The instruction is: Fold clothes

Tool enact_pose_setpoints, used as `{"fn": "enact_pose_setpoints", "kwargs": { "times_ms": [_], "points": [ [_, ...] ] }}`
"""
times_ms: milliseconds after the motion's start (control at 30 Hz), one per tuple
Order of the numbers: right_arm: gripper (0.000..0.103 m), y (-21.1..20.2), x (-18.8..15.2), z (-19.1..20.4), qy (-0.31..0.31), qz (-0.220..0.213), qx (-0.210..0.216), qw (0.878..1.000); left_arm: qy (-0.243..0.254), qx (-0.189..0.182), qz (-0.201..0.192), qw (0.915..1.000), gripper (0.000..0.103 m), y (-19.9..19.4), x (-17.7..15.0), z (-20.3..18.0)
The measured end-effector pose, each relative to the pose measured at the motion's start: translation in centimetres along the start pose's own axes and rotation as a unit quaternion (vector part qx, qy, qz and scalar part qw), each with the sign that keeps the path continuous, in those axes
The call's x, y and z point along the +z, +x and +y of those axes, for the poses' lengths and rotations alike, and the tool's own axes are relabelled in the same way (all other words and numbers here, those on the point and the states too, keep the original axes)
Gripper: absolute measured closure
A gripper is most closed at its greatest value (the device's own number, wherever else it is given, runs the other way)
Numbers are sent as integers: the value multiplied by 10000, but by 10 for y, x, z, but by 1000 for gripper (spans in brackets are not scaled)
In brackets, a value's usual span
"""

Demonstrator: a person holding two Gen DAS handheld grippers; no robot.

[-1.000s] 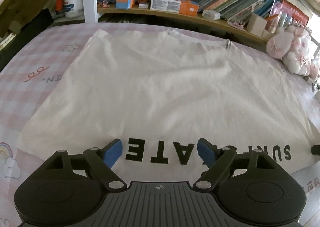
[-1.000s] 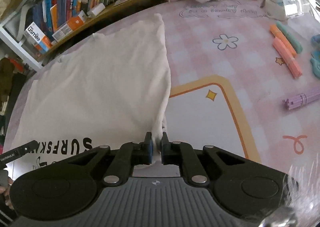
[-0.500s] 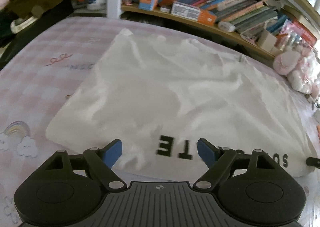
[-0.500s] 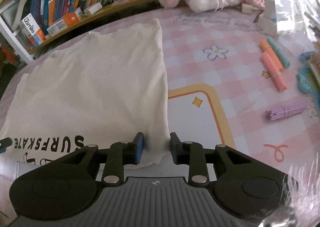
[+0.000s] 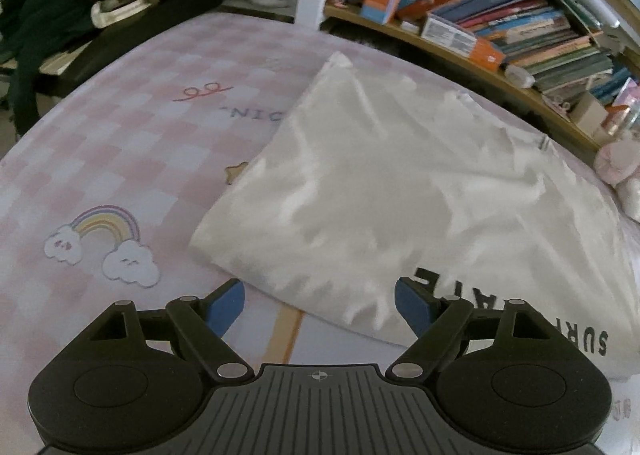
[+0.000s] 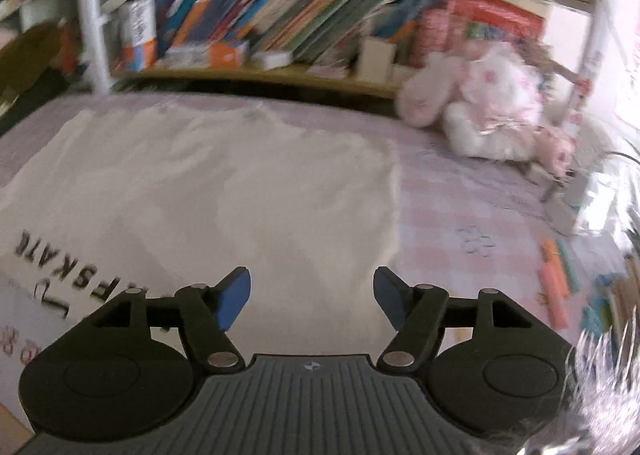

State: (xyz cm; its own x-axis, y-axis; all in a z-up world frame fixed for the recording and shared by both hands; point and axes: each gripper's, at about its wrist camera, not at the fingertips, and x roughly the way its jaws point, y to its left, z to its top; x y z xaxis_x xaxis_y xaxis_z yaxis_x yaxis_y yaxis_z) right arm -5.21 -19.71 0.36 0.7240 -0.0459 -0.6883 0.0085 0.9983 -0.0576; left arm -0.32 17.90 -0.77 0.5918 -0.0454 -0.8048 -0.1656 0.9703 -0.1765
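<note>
A pink checked counter [image 5: 120, 143] with a rainbow [image 5: 106, 227] and cloud pictures sits below a long shelf of books [image 5: 500, 27]. A white shirt [image 5: 400, 191] lies flat on the counter, with black letters [image 5: 520, 307] along its near edge. The left claw [image 5: 319, 305] is wide open and holds nothing. The near left corner of the shirt lies just ahead of it, between its blue fingertips [image 5: 226, 303], and the rainbow is off to its left. The right claw [image 6: 312, 297] is wide open too and holds nothing. The shirt [image 6: 224, 191] spreads out ahead of it and to its left, and the black letters [image 6: 60, 275] are on its left side. Fluffy pink and white soft toys [image 6: 492, 115] sit far ahead on its right, under the shelf. Some orange and green pens [image 6: 556, 275] lie on the counter to its right. The right view is blurry.
</note>
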Motion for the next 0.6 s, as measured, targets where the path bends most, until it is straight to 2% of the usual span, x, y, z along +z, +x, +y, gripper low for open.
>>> {"fn": "enact_pose_setpoints", "kwargs": {
  "times_ms": [367, 600],
  "points": [
    [37, 26, -16, 3, 143, 676, 284, 9972, -268, 29, 190, 9995, 19, 0, -1, 13],
    [32, 29, -22, 6, 142, 850, 439, 9953, -639, -32, 215, 9977, 19, 1, 1, 22]
  ]
}}
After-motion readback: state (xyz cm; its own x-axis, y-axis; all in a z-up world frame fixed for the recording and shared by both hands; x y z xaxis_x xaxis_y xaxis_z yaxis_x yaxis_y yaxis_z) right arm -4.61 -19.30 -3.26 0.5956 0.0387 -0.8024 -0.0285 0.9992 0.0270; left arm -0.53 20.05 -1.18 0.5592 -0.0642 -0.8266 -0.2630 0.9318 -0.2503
